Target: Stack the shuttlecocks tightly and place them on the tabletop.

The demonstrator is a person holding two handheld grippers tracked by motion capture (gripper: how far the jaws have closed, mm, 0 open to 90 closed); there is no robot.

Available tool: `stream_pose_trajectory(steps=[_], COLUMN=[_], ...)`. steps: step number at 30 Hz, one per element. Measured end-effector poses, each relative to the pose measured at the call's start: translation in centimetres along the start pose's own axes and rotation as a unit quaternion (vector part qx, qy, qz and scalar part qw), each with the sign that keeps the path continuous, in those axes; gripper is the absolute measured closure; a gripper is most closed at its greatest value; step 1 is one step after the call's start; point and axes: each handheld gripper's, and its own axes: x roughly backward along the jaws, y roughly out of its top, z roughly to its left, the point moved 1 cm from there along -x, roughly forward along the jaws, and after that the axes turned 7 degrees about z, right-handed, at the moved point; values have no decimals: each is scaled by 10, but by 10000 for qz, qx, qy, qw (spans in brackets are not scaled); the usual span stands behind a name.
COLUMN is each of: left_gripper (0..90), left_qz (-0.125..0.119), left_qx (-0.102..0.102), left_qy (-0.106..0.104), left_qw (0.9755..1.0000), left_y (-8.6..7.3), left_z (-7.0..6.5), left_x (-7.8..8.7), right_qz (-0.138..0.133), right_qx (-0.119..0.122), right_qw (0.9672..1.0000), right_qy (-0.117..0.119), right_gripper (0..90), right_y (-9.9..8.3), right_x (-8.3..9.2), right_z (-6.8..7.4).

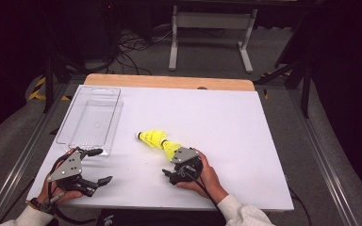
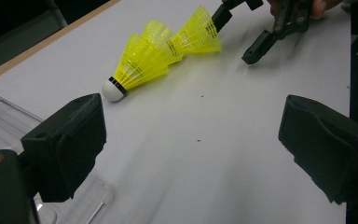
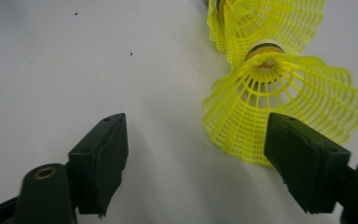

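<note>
A nested stack of yellow shuttlecocks (image 1: 155, 139) (image 2: 158, 51) lies on its side on the white table top (image 1: 226, 127), with the white cork tip (image 2: 113, 89) pointing left. My right gripper (image 1: 169, 162) (image 3: 198, 126) is open at the stack's skirt end. The last skirt (image 3: 279, 93) lies in front of its right-hand jaw, and the gap between the jaws is mostly bare table. My left gripper (image 1: 101, 165) (image 2: 191, 107) is open and holds nothing near the front left corner. It faces the stack from a short way off.
A clear plastic tray (image 1: 89, 115) (image 2: 0, 119) sits at the table's left, just beyond my left gripper. A wooden strip (image 1: 169, 81) runs along the far edge. Cables and a metal stand (image 1: 212, 37) are on the floor beyond.
</note>
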Motion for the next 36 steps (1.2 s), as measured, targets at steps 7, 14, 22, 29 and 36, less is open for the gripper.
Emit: stream_pose_trajectory(steps=[7, 14, 22, 29, 36], left_gripper=[85, 85, 85, 85, 85], left_qz=[13, 1, 3, 0, 13], left_qx=[-6, 34, 36, 36, 33], left_qy=[-13, -34, -35, -35, -32], left_qw=[10000, 10000, 10000, 10000, 10000], left_y=[0, 0, 0, 0, 0], left_z=[0, 0, 0, 0, 0], left_x=[-1, -1, -1, -1, -1], right_qz=[-99, -153, -100, -181, -342], right_qx=[-316, -444, -334, -303, -194], right_qw=[9992, 9984, 9983, 9981, 9985], right_qy=[-219, -304, -458, -511, -376], right_gripper=[426, 674, 888, 900, 900], right_y=[7, 11, 14, 15, 19], right_x=[-7, -5, -3, 3, 6], right_z=[-6, -11, -10, -15, -17])
